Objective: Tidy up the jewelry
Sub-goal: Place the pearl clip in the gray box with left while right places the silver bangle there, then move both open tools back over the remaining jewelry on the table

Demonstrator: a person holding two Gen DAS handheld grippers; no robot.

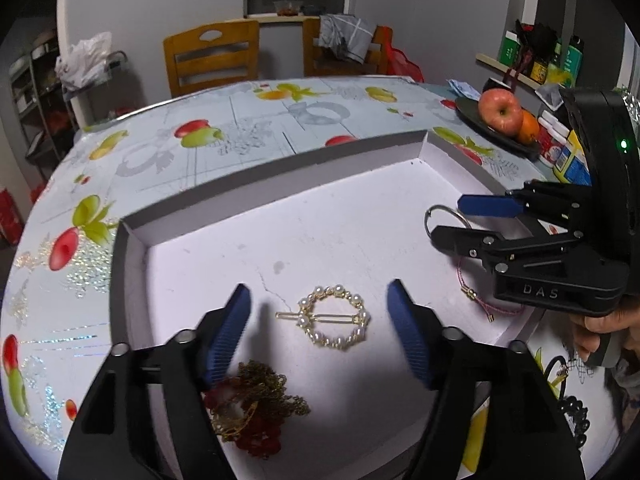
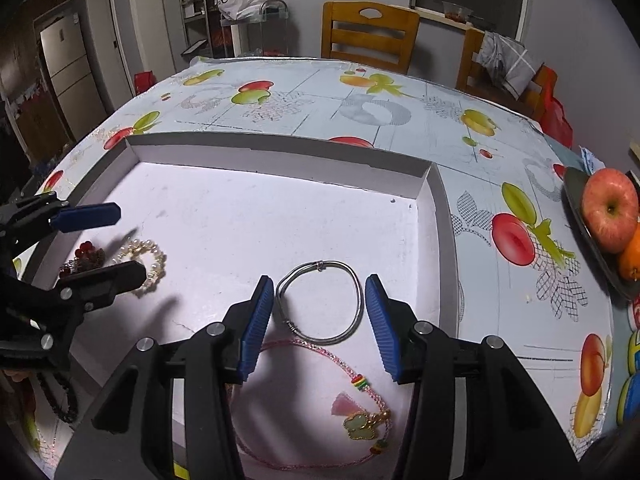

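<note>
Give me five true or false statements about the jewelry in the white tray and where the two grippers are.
1. The pearl hair clip lies between the open left gripper fingers. True.
2. The right gripper is shut on the silver bangle. False: the bangle lies between its open fingers, ungripped.
3. The pink cord necklace lies outside the white tray. False: it is inside.
4. An apple sits on a dark plate. True.
5. The tray holds only one item. False: several.
</note>
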